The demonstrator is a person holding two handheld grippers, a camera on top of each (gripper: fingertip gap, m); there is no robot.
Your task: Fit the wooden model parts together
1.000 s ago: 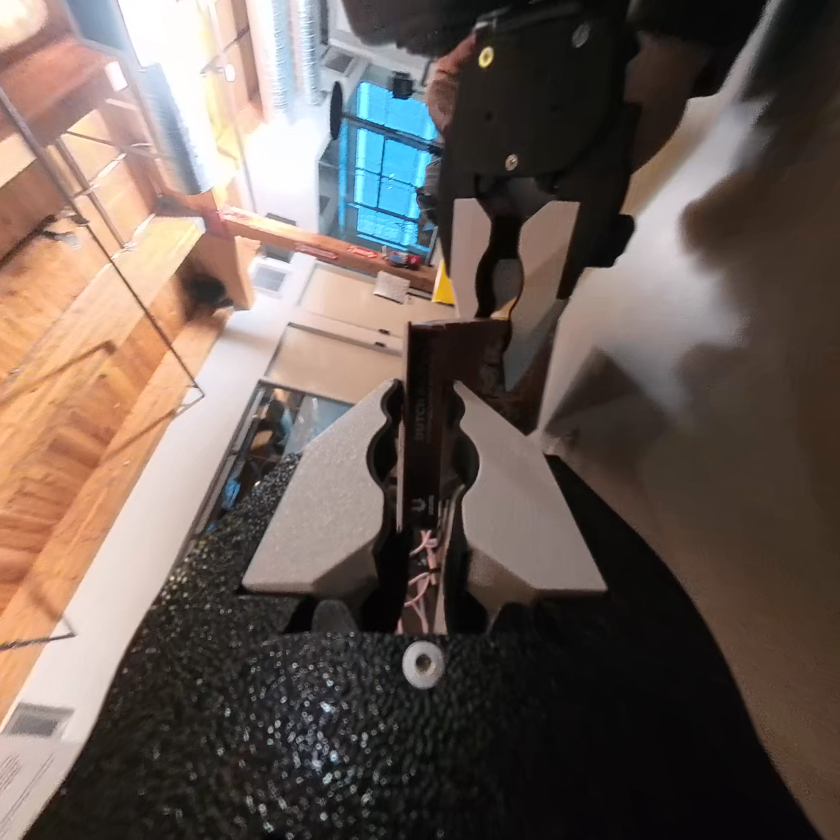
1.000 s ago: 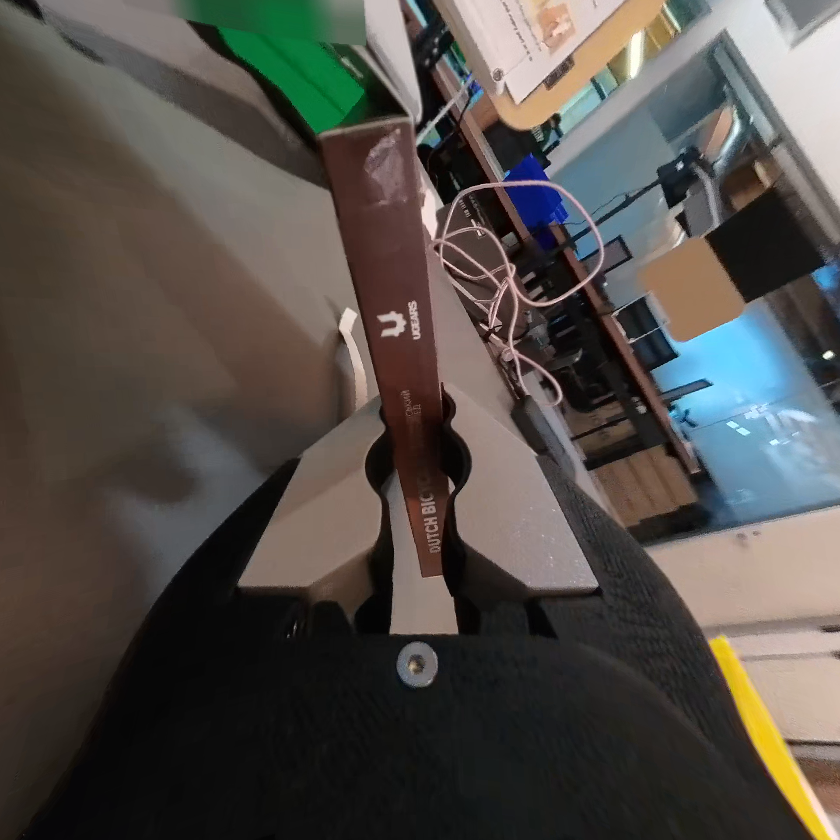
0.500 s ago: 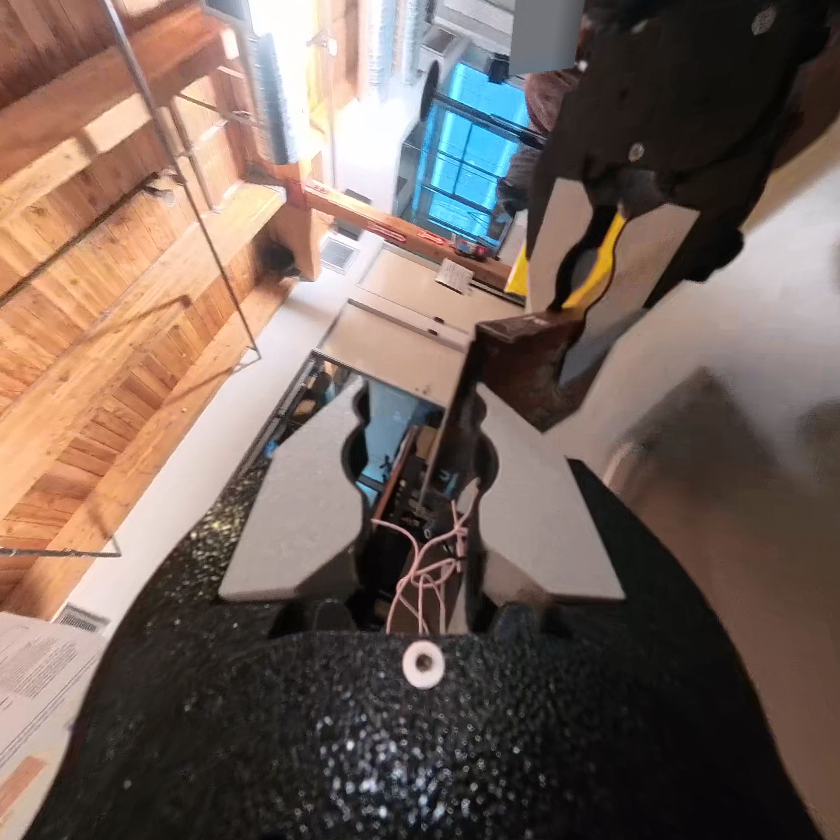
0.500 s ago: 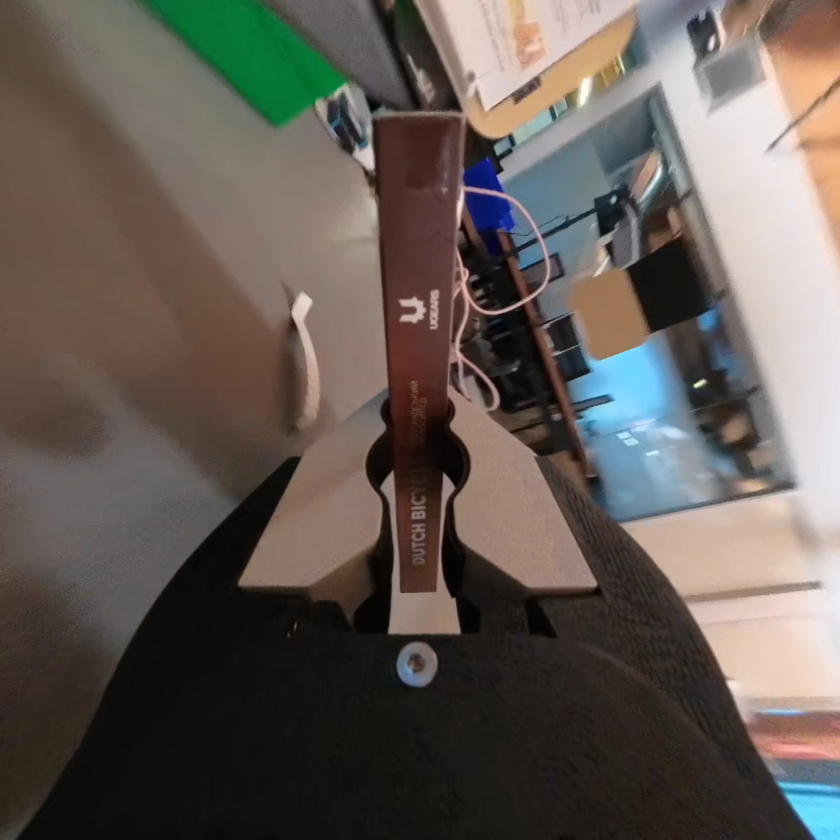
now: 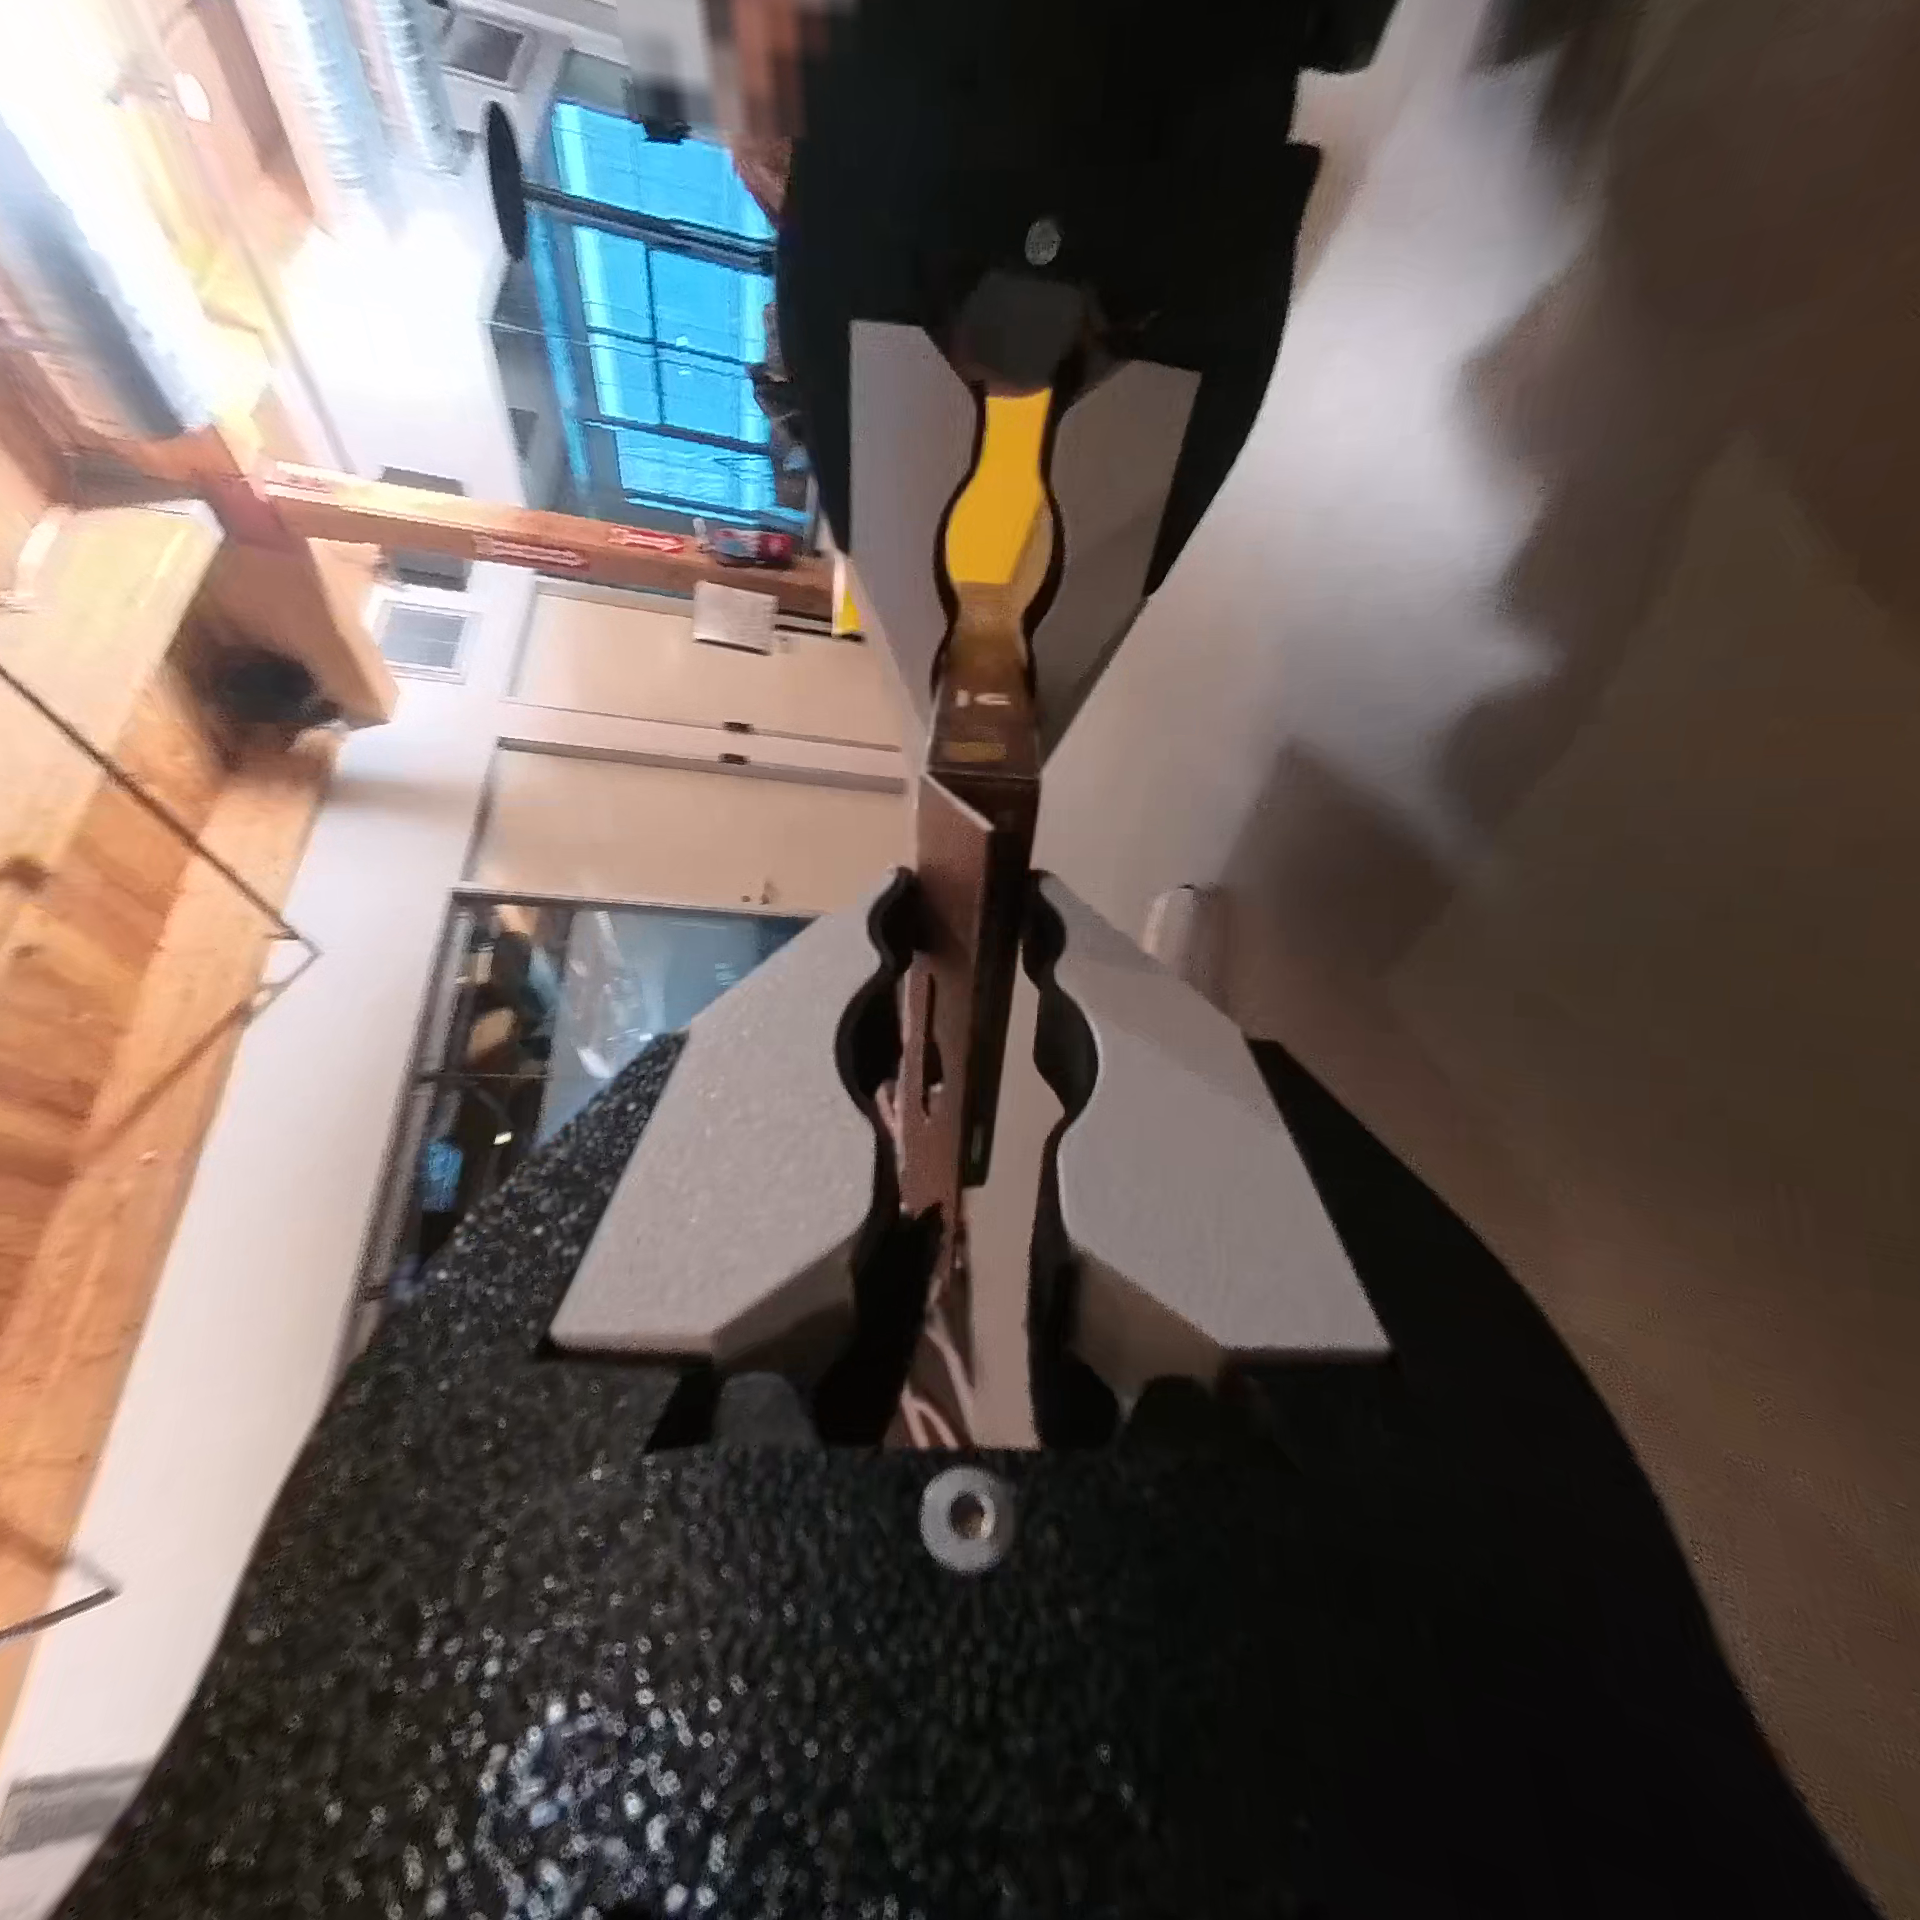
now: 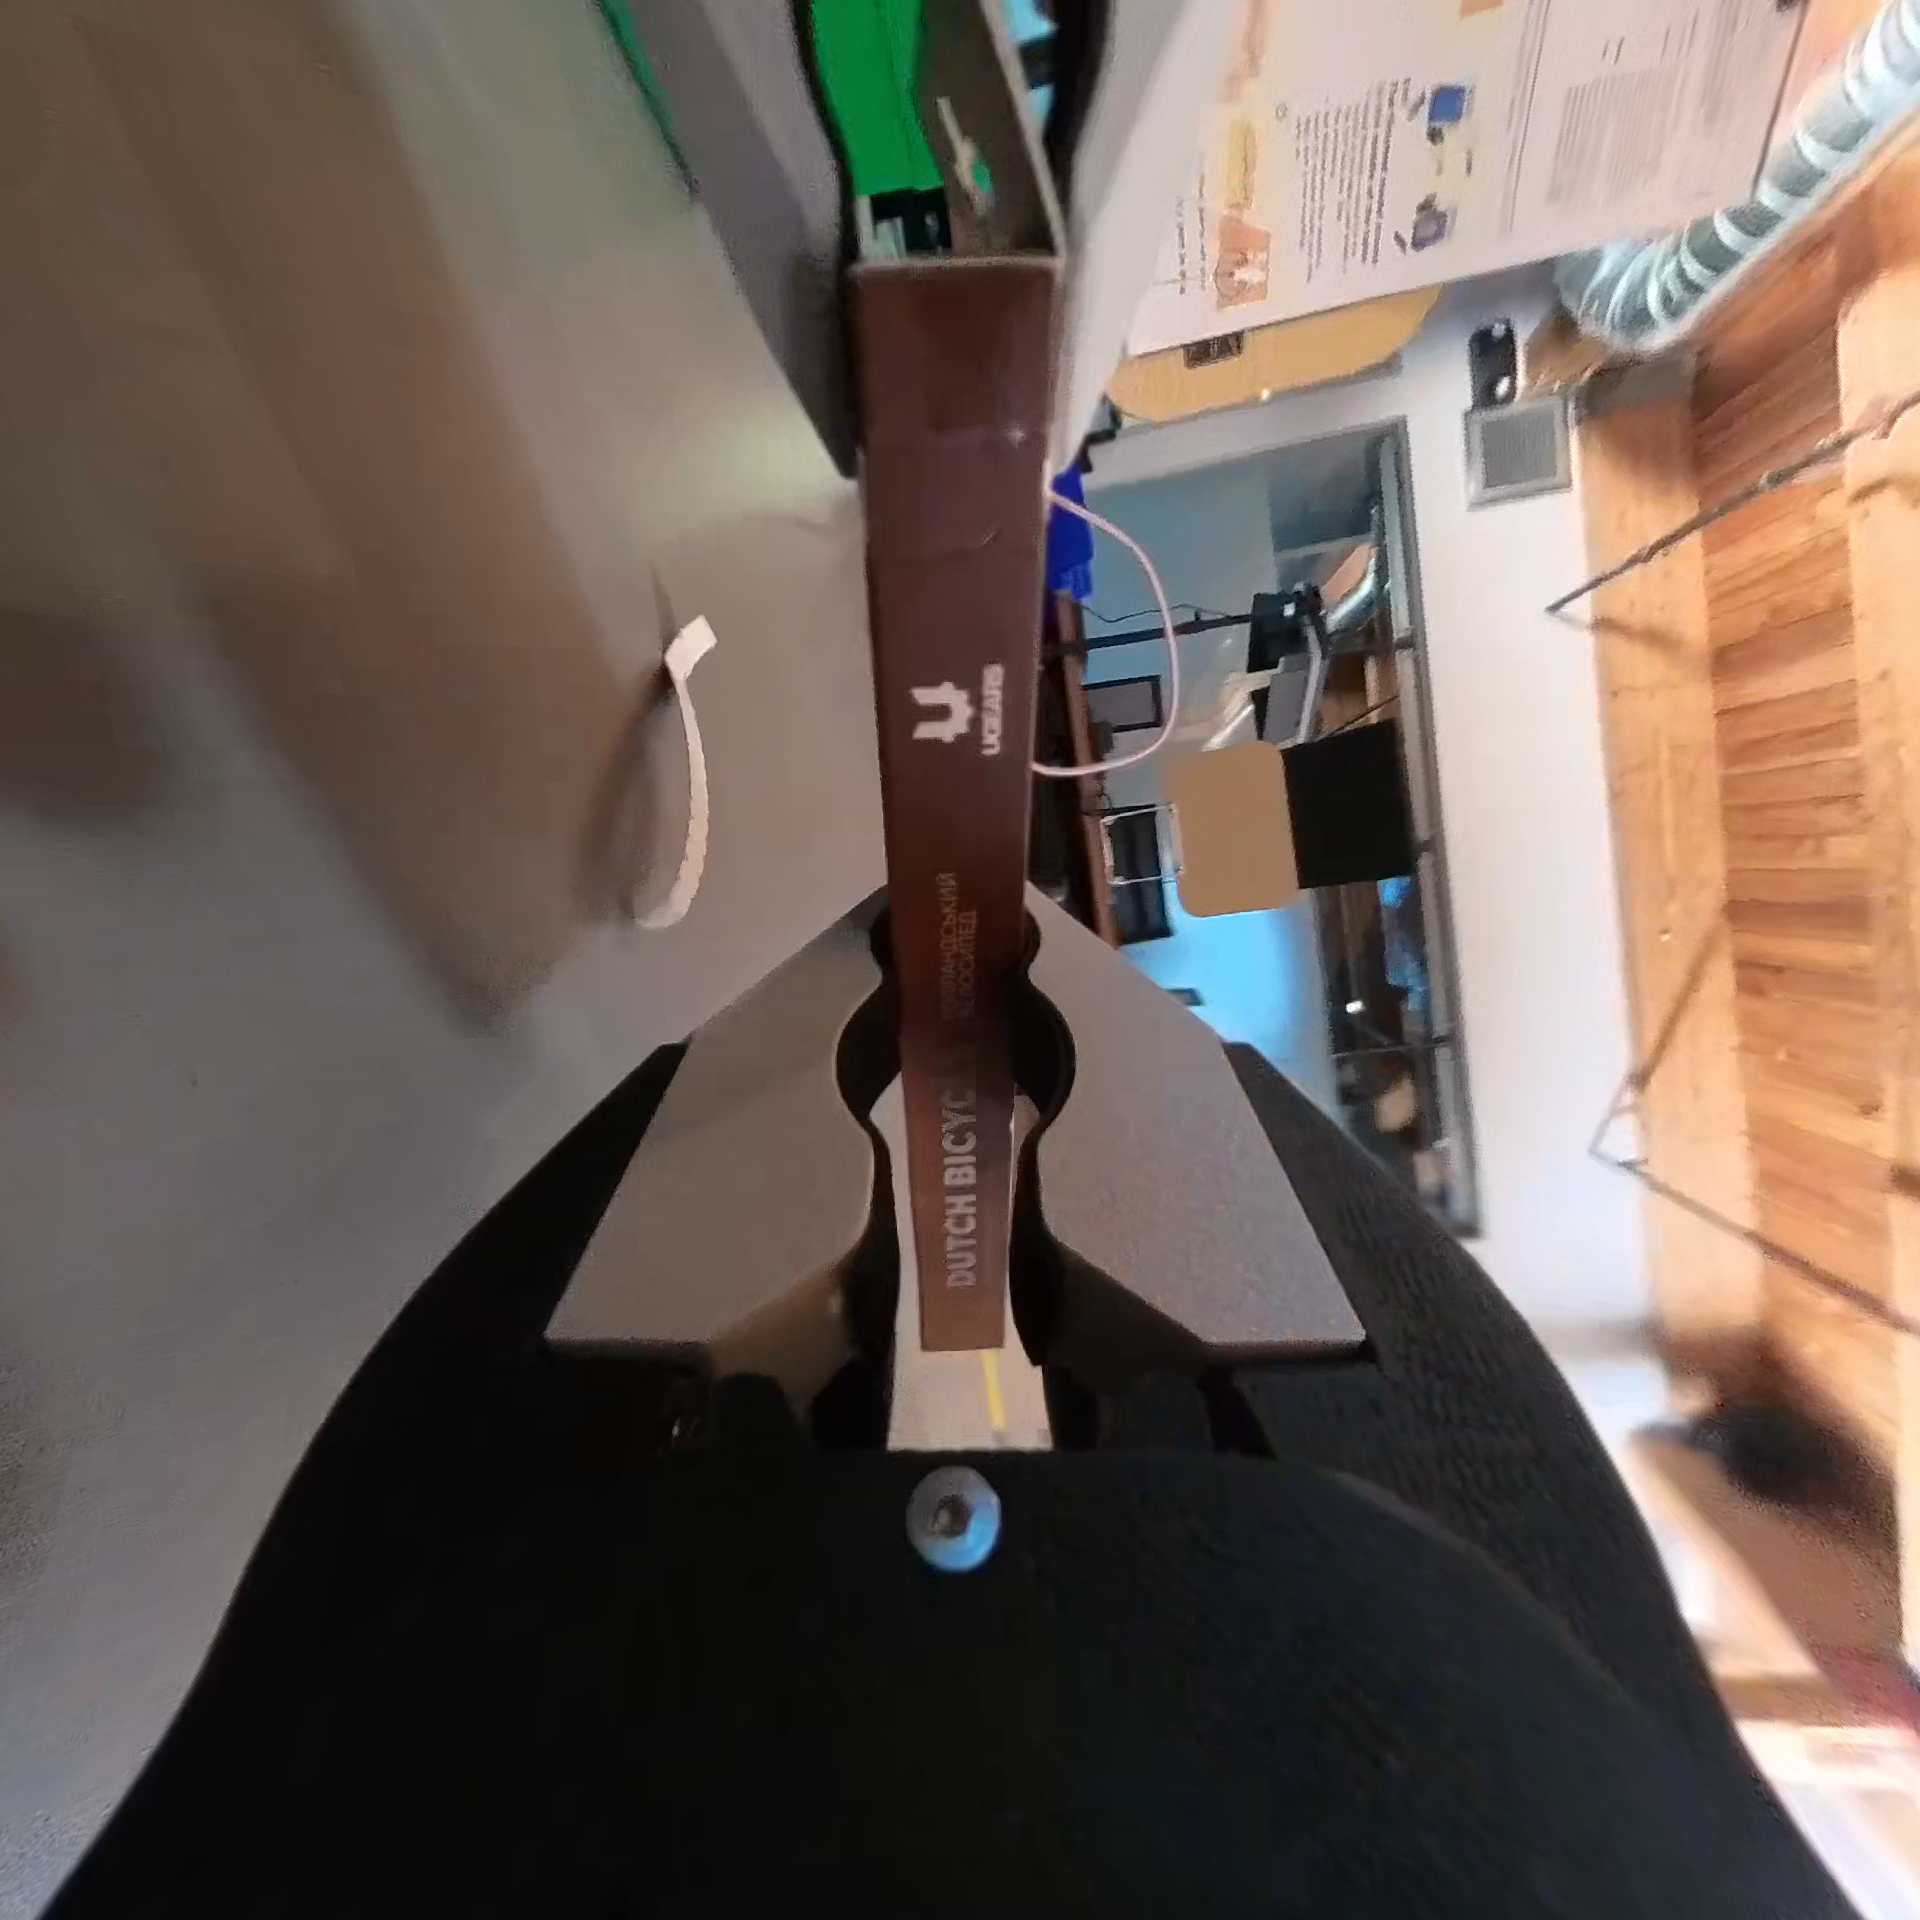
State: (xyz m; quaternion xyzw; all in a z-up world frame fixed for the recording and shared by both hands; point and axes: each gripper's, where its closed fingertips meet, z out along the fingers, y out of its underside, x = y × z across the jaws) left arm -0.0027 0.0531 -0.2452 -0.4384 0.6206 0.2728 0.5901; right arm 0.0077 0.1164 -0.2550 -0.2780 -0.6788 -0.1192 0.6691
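Note:
A long, flat brown box (image 6: 956,623) with white printing is held in the air between both grippers, above a grey table (image 6: 312,468). My right gripper (image 6: 956,925) is shut on one end of it. In the left wrist view the box (image 5: 982,821) runs end-on from my left gripper (image 5: 966,904) to the right gripper (image 5: 987,665) facing it. My left gripper's jaws stand close on the near end, where a thin brown flap (image 5: 940,1039) sticks out. No loose wooden parts show.
A white cable tie (image 6: 675,769) lies on the table to the left of the box. A green object (image 6: 883,104) and a dark tray stand beyond the box's far end. A pale cord loop (image 6: 1143,623) hangs to the right. The room is behind.
My left gripper opened half a second ago and has closed on the box end again. Both grippers have turned, and the right gripper now faces the left one head-on.

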